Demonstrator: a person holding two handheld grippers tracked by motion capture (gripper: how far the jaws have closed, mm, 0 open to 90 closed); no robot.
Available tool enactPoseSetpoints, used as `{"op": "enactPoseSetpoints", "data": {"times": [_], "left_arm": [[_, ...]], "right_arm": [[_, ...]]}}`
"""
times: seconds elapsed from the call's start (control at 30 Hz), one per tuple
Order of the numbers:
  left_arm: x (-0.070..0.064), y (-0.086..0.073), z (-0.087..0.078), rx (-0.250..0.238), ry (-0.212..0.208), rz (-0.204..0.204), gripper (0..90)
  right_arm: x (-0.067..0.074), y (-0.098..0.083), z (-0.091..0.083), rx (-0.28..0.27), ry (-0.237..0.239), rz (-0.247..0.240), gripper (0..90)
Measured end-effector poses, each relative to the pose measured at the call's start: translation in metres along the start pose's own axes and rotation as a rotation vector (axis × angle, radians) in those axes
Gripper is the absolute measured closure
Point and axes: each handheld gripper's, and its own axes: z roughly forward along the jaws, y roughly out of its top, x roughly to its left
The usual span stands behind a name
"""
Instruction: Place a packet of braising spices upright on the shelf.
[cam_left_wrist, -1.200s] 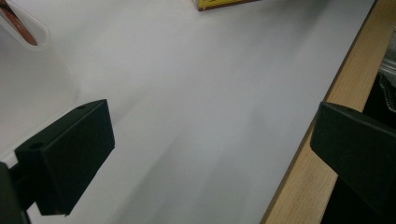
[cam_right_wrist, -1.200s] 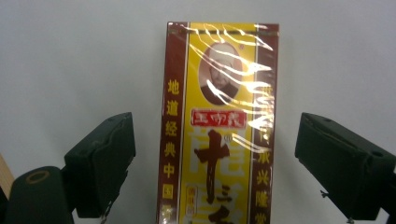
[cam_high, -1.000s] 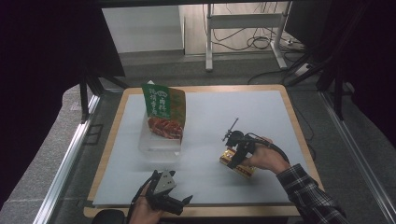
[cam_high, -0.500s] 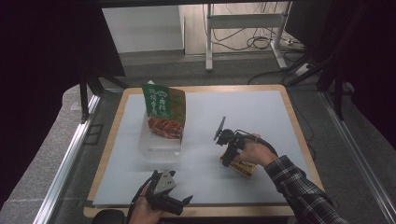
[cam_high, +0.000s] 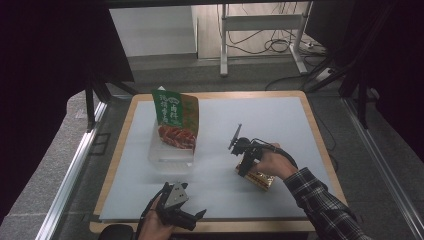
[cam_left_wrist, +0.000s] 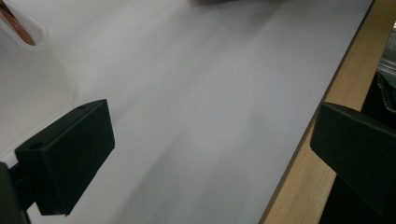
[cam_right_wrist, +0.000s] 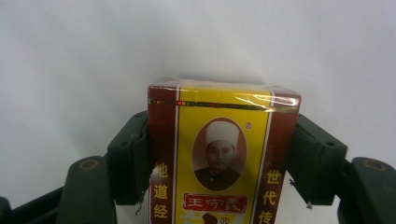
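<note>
Blur and our right hand hide much of the yellow-and-maroon cardboard box (cam_high: 257, 177) on the white surface (cam_high: 280, 125). Our right tool (cam_right_wrist: 223, 154) has just been closing, jaws flanking that box, contact uncertain. Our left tool (cam_left_wrist: 212, 154) gapes empty.

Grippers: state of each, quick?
Left gripper: open, nothing between its jaws.
Right gripper: jaws just closing, shut on the yellow-and-maroon wrapped box.

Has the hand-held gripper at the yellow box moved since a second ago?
Yes. The right hand-held gripper slid slightly left, toward the green pouch, closing around the yellow box.
</note>
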Motion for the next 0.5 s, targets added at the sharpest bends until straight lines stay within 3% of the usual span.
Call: {"op": "enactPoseSetpoints", "data": {"times": [0.17, 0.5], "left_arm": [[0.0, 0.0, 0.0, 0.002, 0.001, 0.002, 0.0], [0.0, 0.0, 0.0, 0.007, 0.001, 0.005, 0.0]], "right_arm": [[0.002, -0.005, -0.015, -0.102, 0.034, -0.002, 31.9], [0.008, -0.016, -0.036, -0.301, 0.026, -0.014, 32.0]]}}
